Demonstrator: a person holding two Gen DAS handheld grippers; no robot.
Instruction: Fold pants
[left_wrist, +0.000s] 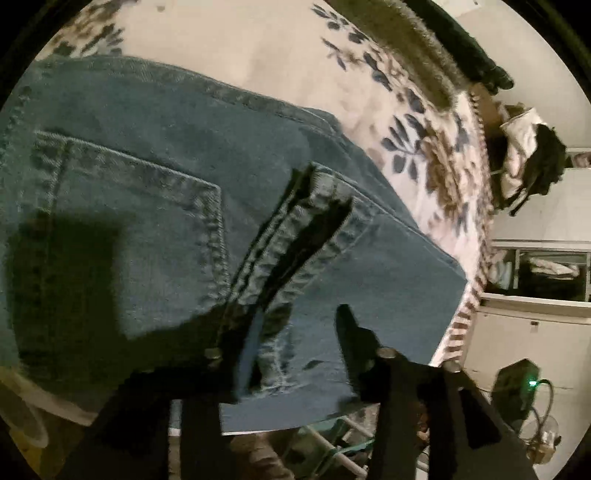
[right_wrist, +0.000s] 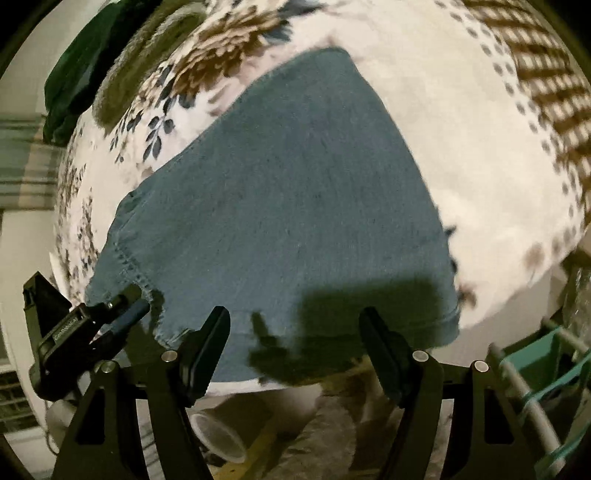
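Both wrist cameras look steeply down, close over the jeans (left_wrist: 155, 206) (shared) on the floral blanket (right_wrist: 461, 122).

My right claw (right_wrist: 293, 345) had matte black fingers (right_wrist: 207, 350), silver pivot screws (right_wrist: 420, 356) and triangular cut-outs in its arms.

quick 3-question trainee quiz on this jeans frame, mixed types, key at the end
1. True or false: the jeans lie on a flowered blanket.
2. In the right wrist view, the left gripper is at the jeans' A) left edge B) right edge C) middle.
3. Fill in: the right gripper has its fingers spread ____ over the near edge of the jeans, gripping nothing.

Key: 1 true; 2 A; 3 open
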